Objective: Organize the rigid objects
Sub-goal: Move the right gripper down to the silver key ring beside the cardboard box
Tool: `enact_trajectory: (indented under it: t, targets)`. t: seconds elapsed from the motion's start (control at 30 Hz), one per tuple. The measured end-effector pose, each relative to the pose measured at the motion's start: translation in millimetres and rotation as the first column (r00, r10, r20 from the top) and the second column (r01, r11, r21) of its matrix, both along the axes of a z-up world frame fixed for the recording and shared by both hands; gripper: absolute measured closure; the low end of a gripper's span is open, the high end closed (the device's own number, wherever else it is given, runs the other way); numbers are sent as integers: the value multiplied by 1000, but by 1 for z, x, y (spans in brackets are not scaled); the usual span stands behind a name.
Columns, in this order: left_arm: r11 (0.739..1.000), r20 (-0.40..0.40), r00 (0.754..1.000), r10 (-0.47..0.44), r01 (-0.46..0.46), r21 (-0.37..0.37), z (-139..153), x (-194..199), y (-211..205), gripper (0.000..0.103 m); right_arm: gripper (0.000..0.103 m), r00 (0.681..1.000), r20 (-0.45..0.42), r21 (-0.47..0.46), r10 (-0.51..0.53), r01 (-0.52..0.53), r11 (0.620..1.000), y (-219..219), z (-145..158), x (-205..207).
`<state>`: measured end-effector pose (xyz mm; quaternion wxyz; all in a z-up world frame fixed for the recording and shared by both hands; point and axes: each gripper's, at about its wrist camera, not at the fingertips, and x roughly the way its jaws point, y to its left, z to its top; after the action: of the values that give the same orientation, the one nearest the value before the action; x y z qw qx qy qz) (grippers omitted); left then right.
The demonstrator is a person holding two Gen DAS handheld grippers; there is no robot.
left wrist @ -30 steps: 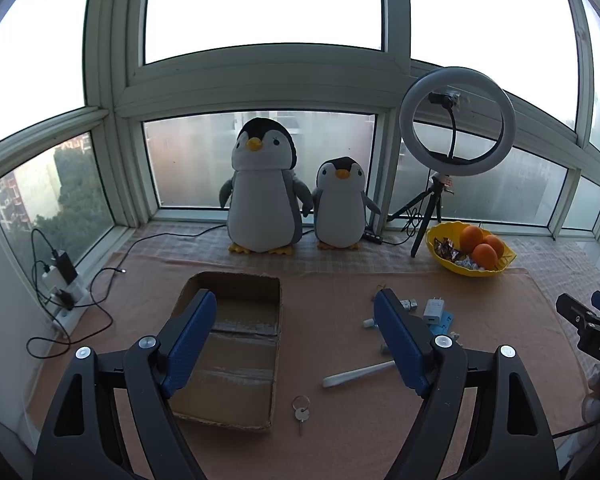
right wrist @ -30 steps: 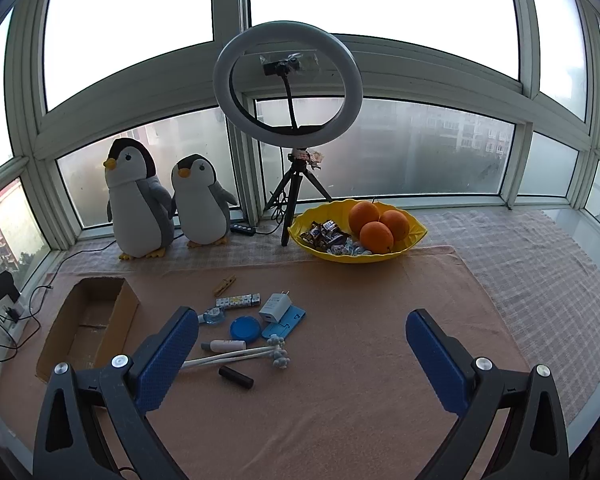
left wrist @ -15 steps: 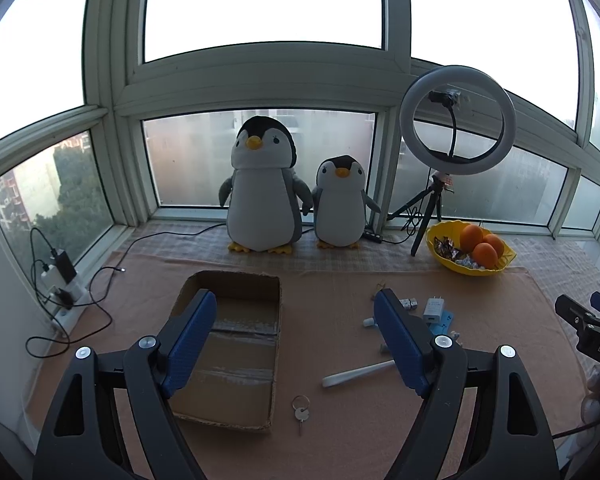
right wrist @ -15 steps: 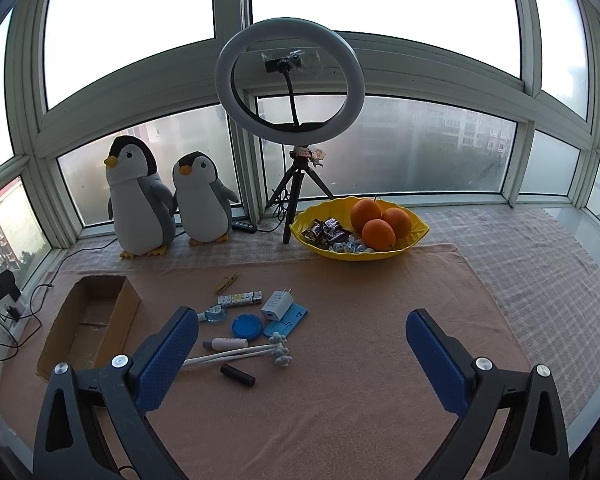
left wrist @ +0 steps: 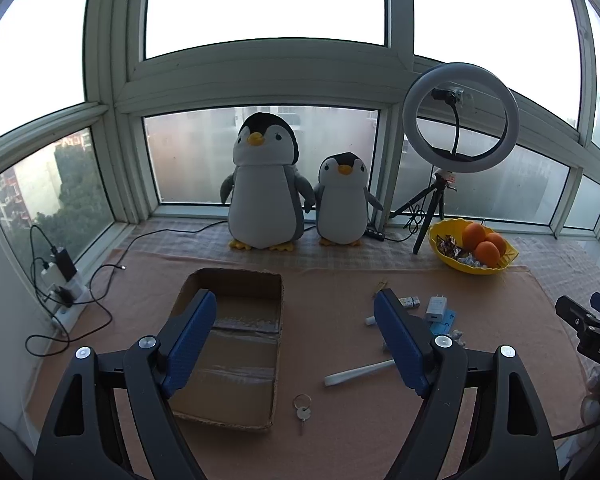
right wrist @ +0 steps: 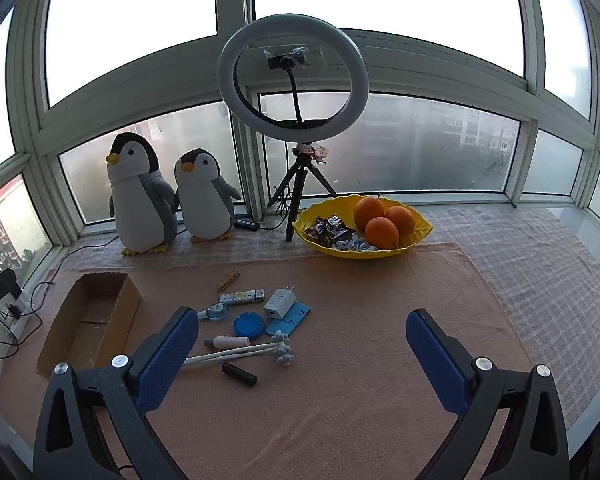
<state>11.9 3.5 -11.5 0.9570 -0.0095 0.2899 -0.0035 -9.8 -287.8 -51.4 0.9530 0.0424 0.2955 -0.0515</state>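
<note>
- The small hard things, among them a white charger, a blue round lid, a black tube and a long white stick, lie clustered on the tabletop, right of the empty cardboard box.
- All look light and stiff; the stick is best pinched mid-shaft, the lid across its rim.
- A key lies just beside the box.
- Left gripper and right gripper both hang above the tabletop with fingers spread wide, holding nothing.

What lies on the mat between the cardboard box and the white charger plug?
In the right wrist view, between the cardboard box and the charger plug: a patterned stick and a clear blue-ringed item.
</note>
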Motion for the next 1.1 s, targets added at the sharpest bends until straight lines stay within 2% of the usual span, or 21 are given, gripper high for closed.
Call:
enact_trajectory:
  t: [0.27,0.53,0.63,0.87,1.1]
  targets:
    - [1000,-12,999,31,-31,6,-6,3,11,21,1,1000,-9,-6,2,-2,1000,3,-4,5]
    - [990,-61,988,143,-143,14,-25,12,51,21,1,999,-30,1,22,-22,1000,4,-9,11]
    - [980,-88,976,201,-199,30,-36,15,73,21,1,999,-36,8,27,-26,1000,3,-11,13]
    - [945,-160,931,328,-321,69,-67,18,127,22,1,997,-51,24,59,-58,998,5,-16,19]
    - [922,-252,887,386,-378,81,-98,21,160,22,1,994,-65,18,85,-84,996,13,-23,22]
